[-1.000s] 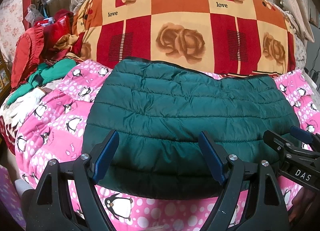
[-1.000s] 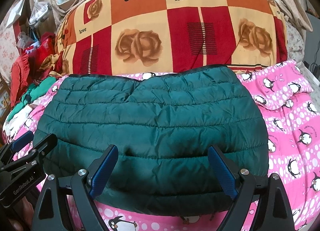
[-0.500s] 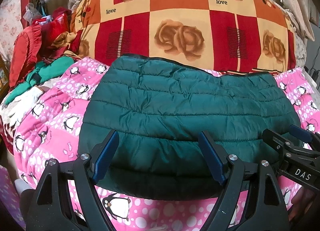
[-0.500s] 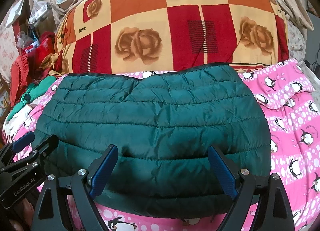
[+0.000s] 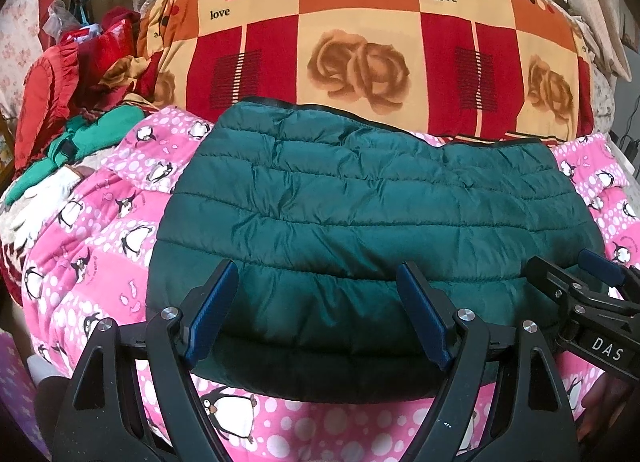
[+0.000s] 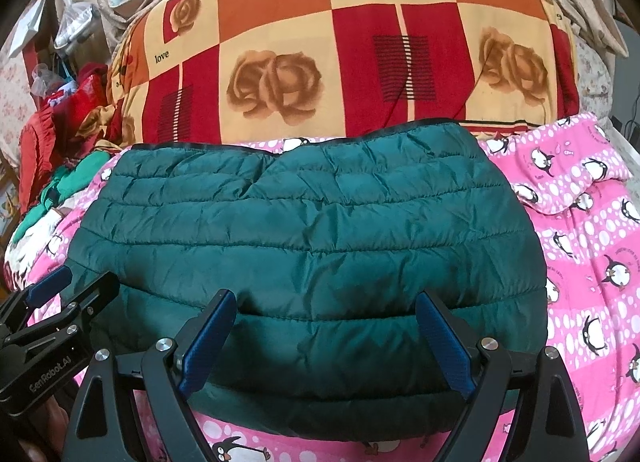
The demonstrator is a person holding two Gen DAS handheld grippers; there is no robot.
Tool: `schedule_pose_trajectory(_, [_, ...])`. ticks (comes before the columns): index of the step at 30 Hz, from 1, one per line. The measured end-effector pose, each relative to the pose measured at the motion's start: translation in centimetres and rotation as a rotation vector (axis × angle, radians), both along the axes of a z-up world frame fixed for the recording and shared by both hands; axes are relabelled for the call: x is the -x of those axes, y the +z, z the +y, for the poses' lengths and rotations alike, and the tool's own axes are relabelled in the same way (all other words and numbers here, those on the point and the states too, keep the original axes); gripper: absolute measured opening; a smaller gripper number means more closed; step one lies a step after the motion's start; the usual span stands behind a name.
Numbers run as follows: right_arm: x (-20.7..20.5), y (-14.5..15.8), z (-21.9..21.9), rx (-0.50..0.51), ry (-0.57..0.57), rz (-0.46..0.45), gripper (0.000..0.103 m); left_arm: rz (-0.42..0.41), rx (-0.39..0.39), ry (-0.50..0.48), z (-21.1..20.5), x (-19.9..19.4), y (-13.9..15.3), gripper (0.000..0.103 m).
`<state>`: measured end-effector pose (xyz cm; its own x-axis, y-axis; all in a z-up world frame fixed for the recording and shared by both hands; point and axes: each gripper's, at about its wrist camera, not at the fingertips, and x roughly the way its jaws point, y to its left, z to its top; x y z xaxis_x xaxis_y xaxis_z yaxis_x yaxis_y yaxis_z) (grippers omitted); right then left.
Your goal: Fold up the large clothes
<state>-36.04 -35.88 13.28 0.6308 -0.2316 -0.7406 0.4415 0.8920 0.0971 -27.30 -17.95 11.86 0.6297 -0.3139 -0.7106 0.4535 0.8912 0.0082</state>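
A dark green quilted puffer jacket [image 5: 360,202] [image 6: 320,230] lies folded into a wide block on the pink penguin bedspread [image 5: 100,230] [image 6: 592,246]. My left gripper [image 5: 318,294] hovers open above the jacket's near left part, with nothing between its blue pads. Over the near right part my right gripper [image 6: 328,326] stands open too, gripping nothing. Each gripper shows at the edge of the other's view: the right gripper [image 5: 576,274] and the left gripper [image 6: 76,286].
A rolled red, orange and cream rose blanket [image 5: 368,46] [image 6: 344,58] lies just behind the jacket. A heap of red and green clothes [image 5: 72,102] sits at the far left. Pink bedspread shows to the right of the jacket and along its near edge.
The left wrist view has shifted slightly, so the jacket sits a bit further right in it. The jacket and both grippers' jaws look the same.
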Motion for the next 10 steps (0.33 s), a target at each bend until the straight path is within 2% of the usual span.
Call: schedule_pose_trajectory(10, [-0.28, -0.5, -0.34, -0.008, -0.005, 0.006, 0.09, -0.017, -0.004, -0.009, 0.12, -0.56, -0.18, 0.082])
